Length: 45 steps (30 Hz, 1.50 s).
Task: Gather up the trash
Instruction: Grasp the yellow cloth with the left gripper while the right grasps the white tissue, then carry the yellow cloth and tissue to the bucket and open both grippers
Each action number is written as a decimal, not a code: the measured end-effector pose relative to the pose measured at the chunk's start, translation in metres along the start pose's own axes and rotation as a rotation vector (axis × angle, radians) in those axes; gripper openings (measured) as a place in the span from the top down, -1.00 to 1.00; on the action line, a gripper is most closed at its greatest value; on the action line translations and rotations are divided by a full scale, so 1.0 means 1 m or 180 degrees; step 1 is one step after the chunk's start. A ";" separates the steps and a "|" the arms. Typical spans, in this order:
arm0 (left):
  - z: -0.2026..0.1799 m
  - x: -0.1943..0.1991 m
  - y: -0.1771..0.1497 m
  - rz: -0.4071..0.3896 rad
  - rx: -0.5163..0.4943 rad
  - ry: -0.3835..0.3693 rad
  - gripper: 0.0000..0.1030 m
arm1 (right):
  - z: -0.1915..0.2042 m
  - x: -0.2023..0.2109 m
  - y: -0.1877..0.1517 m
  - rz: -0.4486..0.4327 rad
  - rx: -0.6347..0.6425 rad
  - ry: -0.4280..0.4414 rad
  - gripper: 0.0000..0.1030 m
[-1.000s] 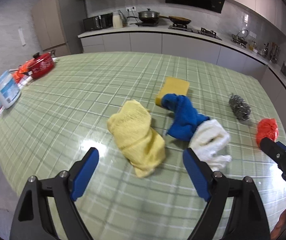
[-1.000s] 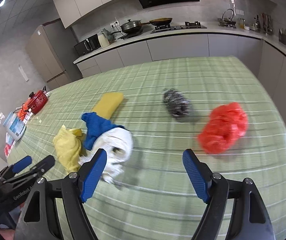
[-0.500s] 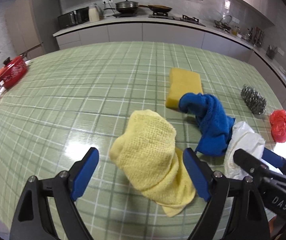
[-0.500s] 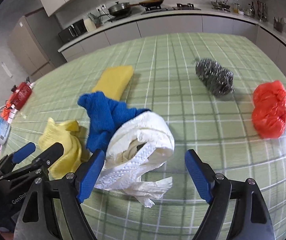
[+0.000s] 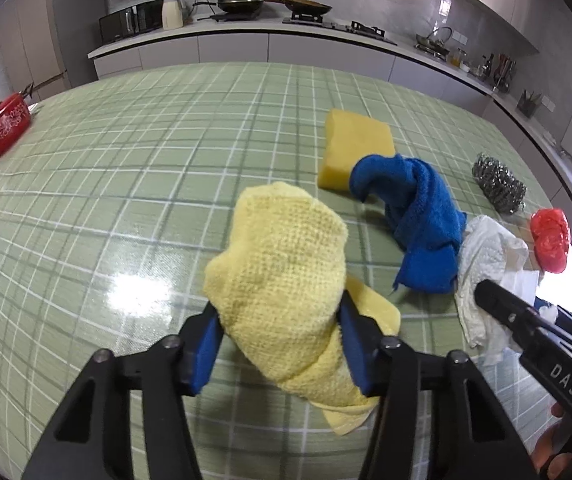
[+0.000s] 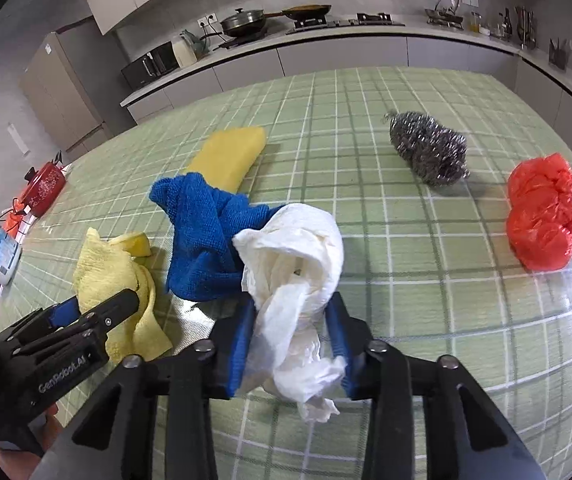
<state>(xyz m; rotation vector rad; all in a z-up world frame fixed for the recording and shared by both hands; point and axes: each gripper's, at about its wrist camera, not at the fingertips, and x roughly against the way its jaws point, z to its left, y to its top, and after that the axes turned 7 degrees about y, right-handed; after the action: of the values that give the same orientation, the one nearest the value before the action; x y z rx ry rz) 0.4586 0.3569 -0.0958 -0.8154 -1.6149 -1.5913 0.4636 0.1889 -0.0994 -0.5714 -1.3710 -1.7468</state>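
The surface (image 5: 134,184) is covered by a glossy green checked cloth with pale grid lines. Lying directly on it: a yellow cloth (image 5: 286,280), a blue towel (image 5: 421,220) touching a crumpled white paper towel (image 6: 297,256), and a yellow sponge (image 5: 355,148) just behind the blue towel. A steel scourer (image 6: 429,148) sits apart toward the far right, with a crumpled red plastic bag (image 6: 541,220) near the right edge. At the far left edge stands a red pot (image 5: 0,130).

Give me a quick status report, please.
Left gripper just closed on crumpled yellow cloth. Right gripper on white paper wad. Nothing blocking.
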 end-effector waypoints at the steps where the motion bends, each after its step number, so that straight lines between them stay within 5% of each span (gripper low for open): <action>1: 0.000 0.001 0.000 -0.0004 0.0004 0.0005 0.01 | 0.000 0.002 0.000 -0.0005 0.0008 -0.0003 0.34; 8: -0.006 0.006 -0.005 0.0031 0.0041 0.0013 0.06 | -0.012 0.011 -0.002 0.0103 0.0018 0.0023 0.47; 14: -0.010 0.007 -0.006 0.0067 0.0056 0.0080 -0.07 | -0.020 0.013 -0.002 0.0055 -0.0079 0.0034 -0.30; 23: -0.011 -0.001 -0.004 0.0093 0.0031 0.0073 -0.21 | -0.016 -0.005 0.002 0.0093 -0.0140 0.0090 -0.31; 25: -0.010 -0.003 -0.004 0.0079 0.0033 0.0026 -0.20 | -0.014 -0.006 0.002 0.0082 -0.0126 0.0116 -0.18; 27: -0.009 -0.003 -0.004 0.0070 0.0041 -0.0001 -0.03 | -0.010 -0.007 0.003 0.0104 -0.0074 0.0161 0.38; 30: -0.006 -0.001 -0.005 0.0047 0.0067 -0.0060 0.09 | -0.008 -0.006 0.002 0.0080 -0.0035 0.0165 0.60; 45: -0.018 0.048 -0.009 -0.0238 0.0104 -0.0115 0.18 | -0.033 0.047 0.001 -0.0203 -0.0080 0.0267 0.67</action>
<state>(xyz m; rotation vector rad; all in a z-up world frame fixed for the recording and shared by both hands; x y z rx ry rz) 0.4255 0.3367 -0.0606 -0.7789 -1.7106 -1.6059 0.4422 0.1426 -0.0727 -0.4673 -1.3238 -1.8208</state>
